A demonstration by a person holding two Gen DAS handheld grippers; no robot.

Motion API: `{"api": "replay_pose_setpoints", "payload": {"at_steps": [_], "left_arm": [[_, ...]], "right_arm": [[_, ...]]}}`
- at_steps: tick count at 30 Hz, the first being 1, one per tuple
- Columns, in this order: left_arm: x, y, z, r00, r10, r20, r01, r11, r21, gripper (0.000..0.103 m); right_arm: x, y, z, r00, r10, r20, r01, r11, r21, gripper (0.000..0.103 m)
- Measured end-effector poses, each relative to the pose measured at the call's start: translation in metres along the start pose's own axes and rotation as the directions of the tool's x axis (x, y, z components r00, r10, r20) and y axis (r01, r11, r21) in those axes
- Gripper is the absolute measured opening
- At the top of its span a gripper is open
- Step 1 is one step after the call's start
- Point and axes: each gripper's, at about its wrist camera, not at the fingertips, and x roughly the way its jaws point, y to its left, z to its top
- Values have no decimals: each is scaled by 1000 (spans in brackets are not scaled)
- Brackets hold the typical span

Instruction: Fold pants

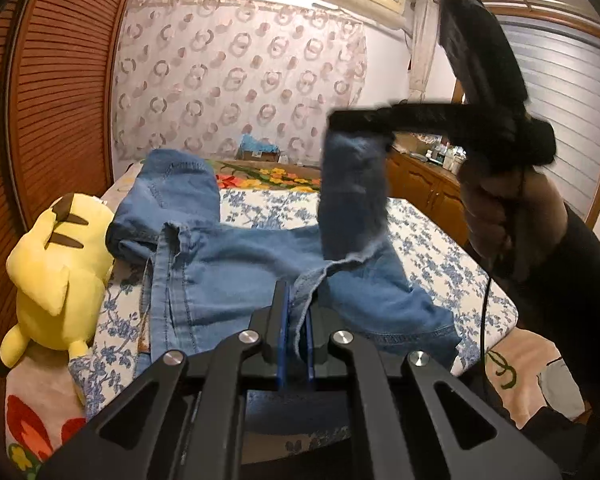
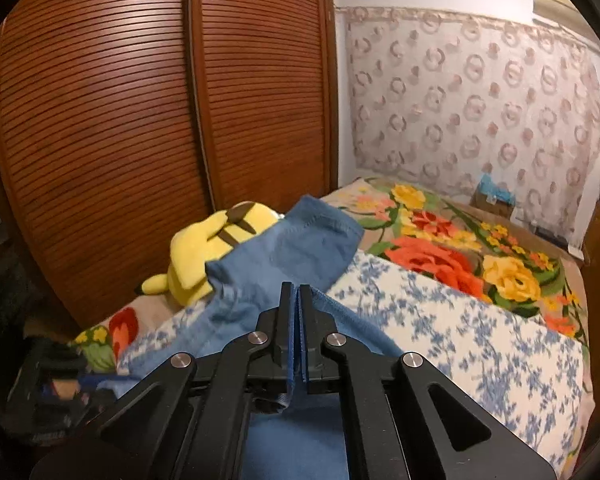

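Blue denim pants lie spread across the bed, one part bunched up at the far left. My left gripper is shut on a frayed hem of the pants, low over the bed. My right gripper shows blurred in the left wrist view, raised at the upper right, holding a strip of denim that hangs down. In the right wrist view my right gripper is shut on the pants, with cloth pinched between the pads.
A yellow plush toy lies at the bed's left edge, also in the right wrist view. The bed has a blue-flowered sheet and a bright floral blanket. Wooden slatted wardrobe doors stand left. A wooden cabinet stands right.
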Motion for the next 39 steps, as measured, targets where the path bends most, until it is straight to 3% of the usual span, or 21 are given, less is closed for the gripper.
{"api": "replay_pose_setpoints", "payload": {"at_steps": [9, 13, 19, 21, 24, 30, 39], "left_arm": [[8, 19, -22, 998, 12, -64, -15, 999, -49, 4], [10, 27, -31, 997, 9, -83, -14, 998, -60, 4], [17, 39, -45, 991, 4, -134, -17, 996, -91, 5], [21, 39, -48, 987, 21, -157, -34, 996, -85, 8], [24, 40, -50, 985, 24, -170, -41, 995, -96, 13], [23, 43, -45, 984, 90, -156, -104, 991, -79, 41], [29, 52, -47, 975, 145, -168, -161, 983, -90, 46]], "right_arm": [[44, 32, 25, 998, -5, 61, 8, 999, -46, 0], [83, 51, 20, 999, -1, -35, -2, 996, -87, 0], [121, 50, -2, 985, 30, -169, -36, 999, -31, 3], [119, 46, -3, 984, 28, -177, -31, 999, -16, 20], [106, 38, 3, 987, 15, -161, -18, 1000, -17, 37], [56, -1, 0, 993, -49, -104, 45, 998, -41, 38], [26, -83, -53, 978, -140, -153, 148, 988, 46, 38]]}}
